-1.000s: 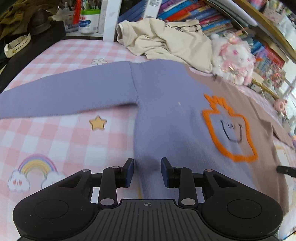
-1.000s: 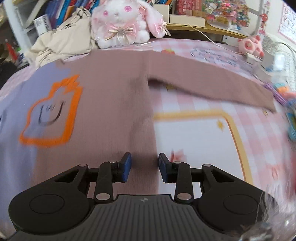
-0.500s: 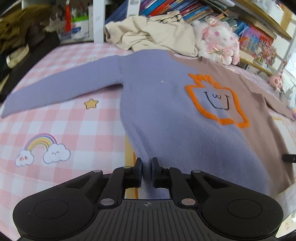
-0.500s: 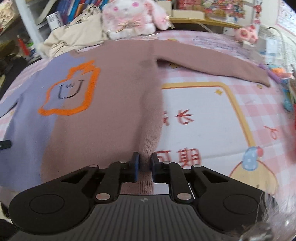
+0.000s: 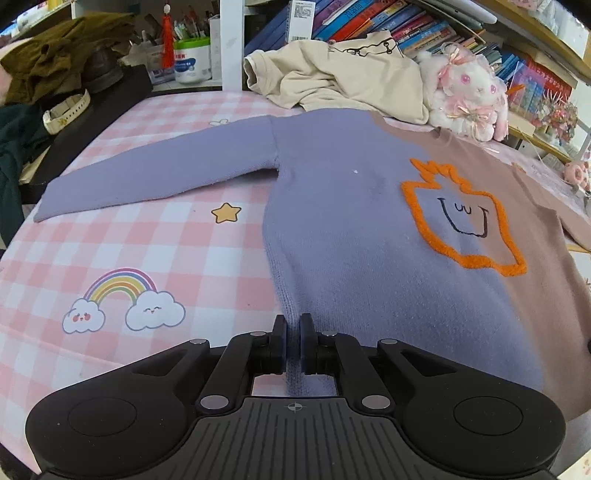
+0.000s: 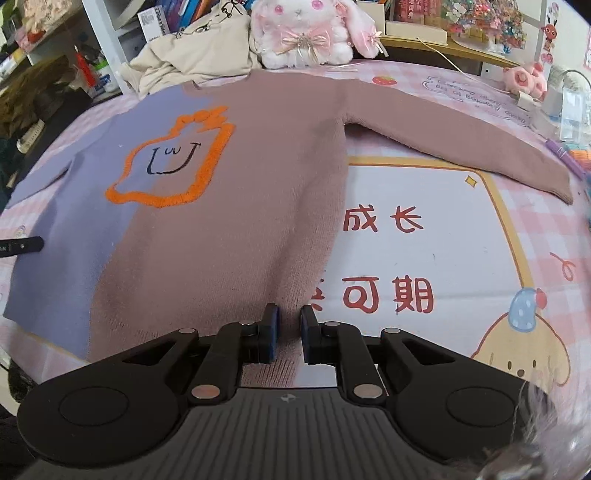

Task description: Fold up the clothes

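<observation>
Between the left gripper (image 5: 293,341) pads sits the sweater's (image 5: 362,236) lilac hem corner, pinched; the right gripper (image 6: 288,332) likewise pinches the brown hem corner, so both bottom corners are clamped. Ahead of both, the sweater lies flat, face up on the counter (image 5: 155,258), sleeves spread out to either side, orange outlined face (image 6: 173,158) mid-chest. Judgement: soft, light, limp fuzzy knit, grippy rather than slick, not fragile; it'll sag and stretch between the two grips, so lift both corners evenly. Hem corners look like sound hold points for a bottom-to-collar fold; sleeves will probably want folding in too. Farther out, past the collar: a cream garment (image 5: 343,77) heaped, plush rabbit (image 6: 306,29) beside it. Far left of the left gripper, a white tub (image 5: 192,59) holding pens.
</observation>
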`<state>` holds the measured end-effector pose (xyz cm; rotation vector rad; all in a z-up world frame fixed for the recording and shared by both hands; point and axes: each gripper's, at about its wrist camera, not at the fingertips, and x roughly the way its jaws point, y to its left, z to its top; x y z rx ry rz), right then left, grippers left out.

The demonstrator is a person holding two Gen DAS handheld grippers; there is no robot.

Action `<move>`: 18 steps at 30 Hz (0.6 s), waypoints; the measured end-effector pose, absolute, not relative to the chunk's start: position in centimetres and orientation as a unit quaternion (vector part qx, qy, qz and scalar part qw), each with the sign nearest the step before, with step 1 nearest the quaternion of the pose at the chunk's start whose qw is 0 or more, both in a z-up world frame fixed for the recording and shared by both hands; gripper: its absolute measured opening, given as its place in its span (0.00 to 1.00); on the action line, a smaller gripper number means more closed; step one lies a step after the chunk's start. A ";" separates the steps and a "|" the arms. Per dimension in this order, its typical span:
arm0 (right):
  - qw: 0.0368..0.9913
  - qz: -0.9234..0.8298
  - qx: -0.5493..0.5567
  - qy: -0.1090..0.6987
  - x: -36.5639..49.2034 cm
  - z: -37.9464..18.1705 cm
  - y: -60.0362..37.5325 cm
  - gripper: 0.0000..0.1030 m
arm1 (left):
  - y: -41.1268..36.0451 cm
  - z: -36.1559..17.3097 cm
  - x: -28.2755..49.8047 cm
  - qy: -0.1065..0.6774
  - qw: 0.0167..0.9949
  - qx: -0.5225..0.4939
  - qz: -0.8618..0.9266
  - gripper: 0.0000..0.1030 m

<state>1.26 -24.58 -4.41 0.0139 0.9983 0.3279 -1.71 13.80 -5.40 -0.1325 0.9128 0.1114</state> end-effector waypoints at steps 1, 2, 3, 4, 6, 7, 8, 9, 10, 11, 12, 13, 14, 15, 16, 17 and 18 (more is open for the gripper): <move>0.865 0.155 0.004 0.477 1.2 -4.4 -24.6 0.16 | 13.7 -5.3 -1.7 0.442 0.893 -0.060 0.054 0.09; 0.866 0.155 -0.001 0.476 1.1 -4.4 -24.5 0.18 | 13.6 -5.3 -1.7 0.444 0.892 -0.058 0.054 0.11; 0.866 0.156 -0.006 0.474 0.9 -4.3 -24.5 0.22 | 13.5 -5.2 -1.9 0.446 0.891 -0.058 0.055 0.14; 0.866 0.161 -0.006 0.474 0.7 -4.2 -24.6 0.28 | 13.5 -5.1 -2.2 0.447 0.890 -0.064 0.055 0.15; 0.863 0.173 -0.004 0.475 0.4 -4.2 -24.8 0.28 | 13.6 -5.1 -2.8 0.447 0.889 -0.083 0.057 0.16; 0.861 0.177 -0.004 0.477 0.3 -4.2 -24.9 0.28 | 13.6 -5.2 -3.1 0.447 0.888 -0.093 0.059 0.16; 0.860 0.180 -0.005 0.477 0.2 -4.3 -24.9 0.28 | 13.5 -5.2 -3.4 0.447 0.887 -0.098 0.061 0.16; 0.860 0.183 -0.006 0.477 0.2 -4.4 -25.0 0.23 | 13.4 -5.3 -3.6 0.446 0.887 -0.099 0.063 0.16; 0.860 0.184 -0.007 0.476 0.2 -4.4 -25.0 0.15 | 13.3 -5.4 -3.7 0.447 0.887 -0.099 0.064 0.16; 0.861 0.182 -0.004 0.475 0.2 -4.4 -25.1 0.13 | 13.1 -5.4 -3.8 0.449 0.886 -0.096 0.065 0.14; 0.863 0.177 0.000 0.473 0.3 -4.4 -25.3 0.12 | 12.9 -5.4 -3.9 0.450 0.886 -0.092 0.066 0.12; 0.865 0.172 0.005 0.471 0.5 -4.5 -25.6 0.11 | 12.7 -5.3 -3.9 0.451 0.885 -0.090 0.067 0.11; 0.868 0.164 0.008 0.468 0.6 -4.5 -25.8 0.11 | 12.4 -5.3 -4.0 0.453 0.885 -0.089 0.066 0.10; 0.871 0.156 0.012 0.465 0.7 -4.6 -26.1 0.11 | 12.1 -5.3 -4.0 0.454 0.884 -0.088 0.066 0.10; 0.871 0.154 0.016 0.465 0.7 -4.6 -26.3 0.11 | 11.7 -5.3 -4.1 0.454 0.885 -0.083 0.068 0.10; 0.871 0.155 0.015 0.465 0.6 -4.6 -26.4 0.11 | 11.4 -5.3 -4.2 0.452 0.886 -0.076 0.071 0.10; 0.870 0.160 0.009 0.466 0.5 -4.5 -26.3 0.11 | 11.3 -5.4 -4.3 0.450 0.887 -0.073 0.074 0.10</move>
